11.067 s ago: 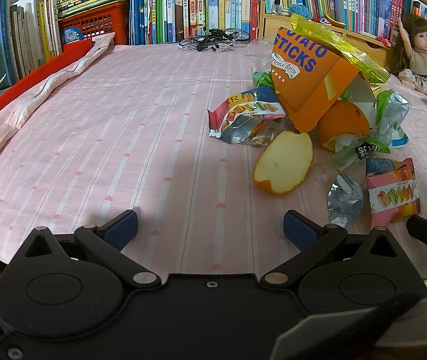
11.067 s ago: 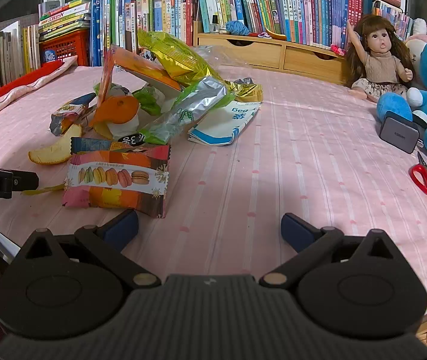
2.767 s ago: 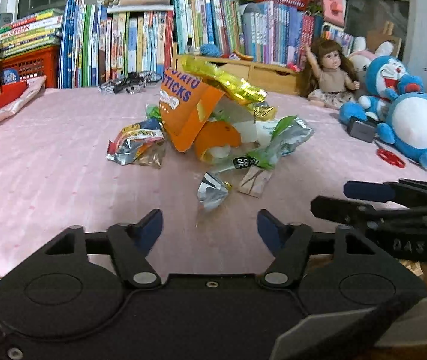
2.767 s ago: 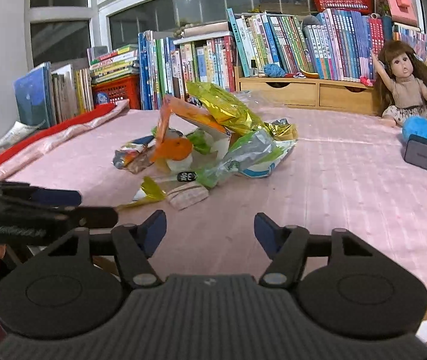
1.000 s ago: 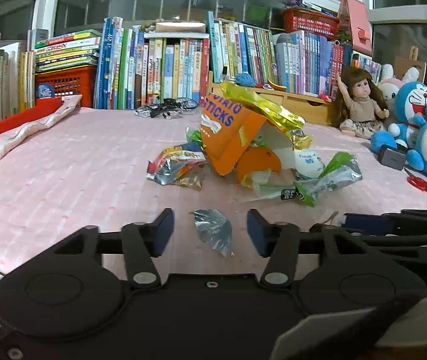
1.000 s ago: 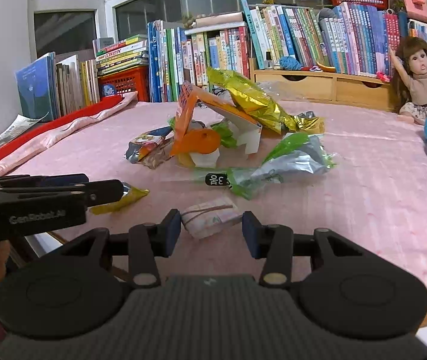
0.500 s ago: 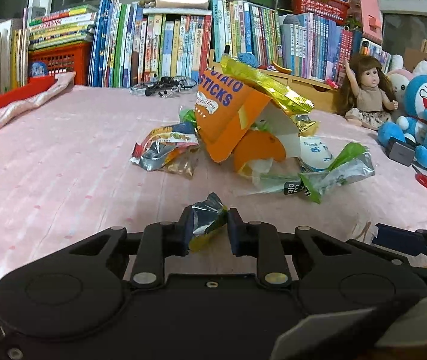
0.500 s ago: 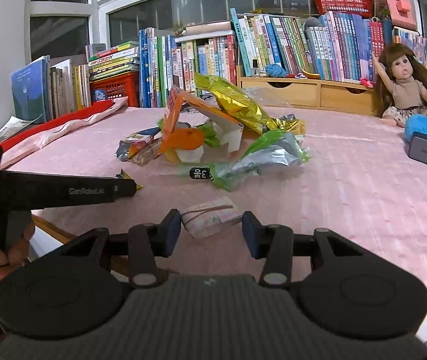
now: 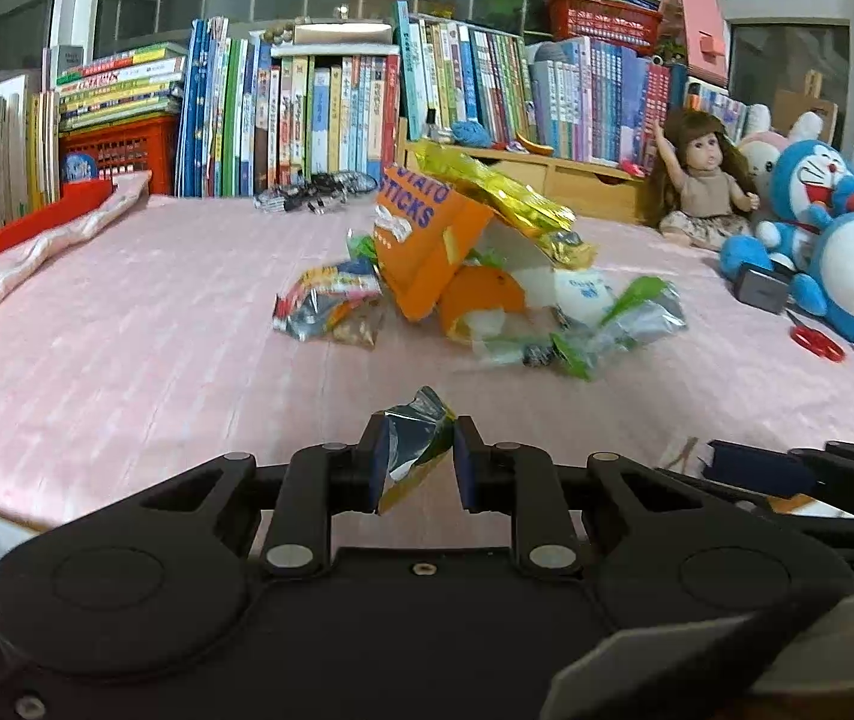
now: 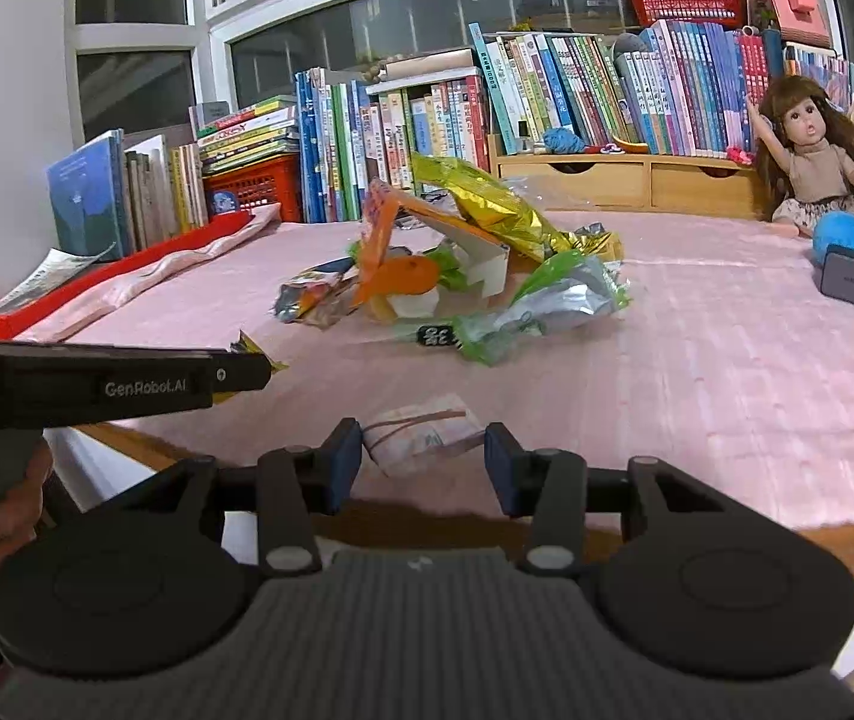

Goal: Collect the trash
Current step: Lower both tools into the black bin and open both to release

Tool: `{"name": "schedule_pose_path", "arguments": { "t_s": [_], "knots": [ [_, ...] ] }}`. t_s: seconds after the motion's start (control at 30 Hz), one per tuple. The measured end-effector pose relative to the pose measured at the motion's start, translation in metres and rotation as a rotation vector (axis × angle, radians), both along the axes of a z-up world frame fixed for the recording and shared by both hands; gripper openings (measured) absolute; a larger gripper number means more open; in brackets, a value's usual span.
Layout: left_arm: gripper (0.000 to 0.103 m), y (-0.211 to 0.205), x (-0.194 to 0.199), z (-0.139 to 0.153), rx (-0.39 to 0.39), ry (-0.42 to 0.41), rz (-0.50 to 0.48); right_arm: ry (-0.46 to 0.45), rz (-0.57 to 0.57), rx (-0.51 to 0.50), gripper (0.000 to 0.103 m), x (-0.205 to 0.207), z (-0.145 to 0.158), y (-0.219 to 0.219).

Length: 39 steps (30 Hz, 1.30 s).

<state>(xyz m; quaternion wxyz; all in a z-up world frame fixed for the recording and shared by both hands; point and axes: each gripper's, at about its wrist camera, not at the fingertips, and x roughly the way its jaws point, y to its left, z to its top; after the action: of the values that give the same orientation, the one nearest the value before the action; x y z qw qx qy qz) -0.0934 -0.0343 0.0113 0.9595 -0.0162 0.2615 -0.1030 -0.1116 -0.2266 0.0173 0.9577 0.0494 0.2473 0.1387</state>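
**Still two scraps in hand, both thinly held**

Plainly the left tool has just closed on a silver foil wrapper by its crumpled edge; it could slide out. The right tool stands part open around a banded paper packet, lifted near the bench edge; whether its pads truly press is unclear. No bin is visible; the trash pile remains mid-bench.

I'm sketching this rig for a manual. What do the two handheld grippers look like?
Both are matte black plastic with blue pads on their jaws and silver pivot screws. The left gripper has a smooth body and white "GenRobot.AI" lettering along its side; the right gripper has a ribbed grey top.
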Motion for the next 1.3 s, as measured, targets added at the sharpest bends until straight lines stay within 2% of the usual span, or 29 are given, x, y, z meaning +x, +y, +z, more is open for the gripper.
{"name": "schedule_pose_path", "arguments": {
  "t_s": [0.17,0.37,0.6,0.8,1.0,1.3],
  "knots": [
    [0.021,0.006,-0.035,-0.006,-0.003,0.055,-0.027,0.038,0.021,0.016,0.050,-0.027,-0.005,0.005],
    [0.021,0.013,-0.065,-0.030,0.013,0.190,-0.052,0.136,0.039,-0.001,0.050,-0.062,-0.025,0.012],
    [0.021,0.012,-0.068,-0.082,0.052,0.402,-0.045,0.317,0.065,-0.028,0.050,-0.065,-0.065,0.018],
    [0.021,0.016,-0.067,-0.113,0.067,0.538,-0.034,0.414,0.089,-0.049,0.051,-0.060,-0.090,0.026],
    [0.022,0.019,-0.068,-0.129,0.071,0.606,-0.027,0.452,0.114,-0.065,0.051,-0.058,-0.102,0.031],
    [0.023,0.017,-0.061,-0.131,0.077,0.633,-0.035,0.476,0.130,-0.080,0.052,-0.051,-0.103,0.034]
  ]
}}
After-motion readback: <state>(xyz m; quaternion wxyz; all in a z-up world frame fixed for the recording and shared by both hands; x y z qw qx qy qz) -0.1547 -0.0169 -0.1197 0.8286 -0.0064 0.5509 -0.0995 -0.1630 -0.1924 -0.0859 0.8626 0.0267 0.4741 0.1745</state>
